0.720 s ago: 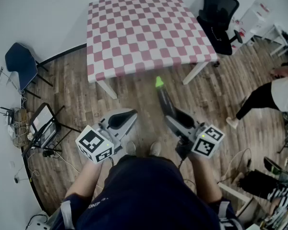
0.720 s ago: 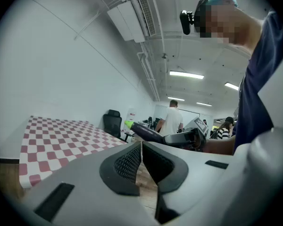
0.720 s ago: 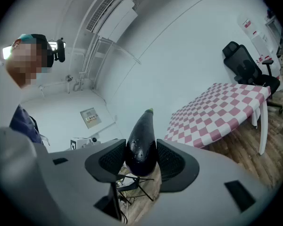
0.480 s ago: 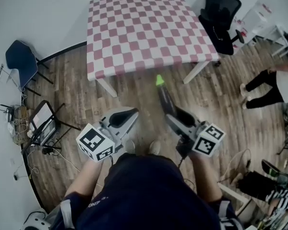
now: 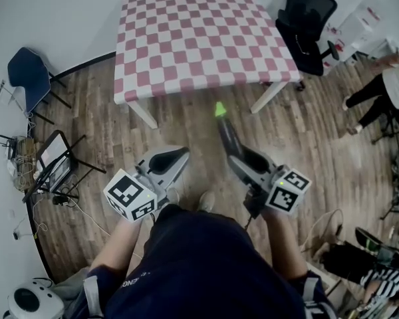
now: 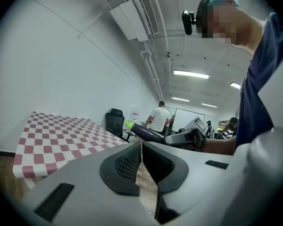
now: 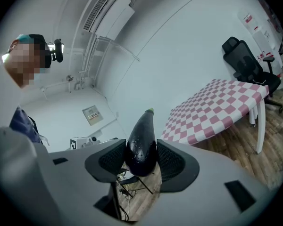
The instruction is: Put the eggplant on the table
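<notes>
A dark purple eggplant with a green tip sticks forward out of my right gripper, whose pads are shut on its thick end; in the right gripper view the eggplant fills the gap between the jaws. It hangs over the wood floor, short of the table with the pink-and-white checked cloth. My left gripper is held beside it, shut and empty, its pads meeting. The table lies ahead to the left in the left gripper view.
A black office chair stands at the table's right corner, a blue chair at the left wall. A folding stand with cables sits on the floor at left. A person's legs show at the right edge.
The view has moved slightly toward the table; both grippers keep their pose with the eggplant still gripped. The person at the right has walked further away toward the edge.
</notes>
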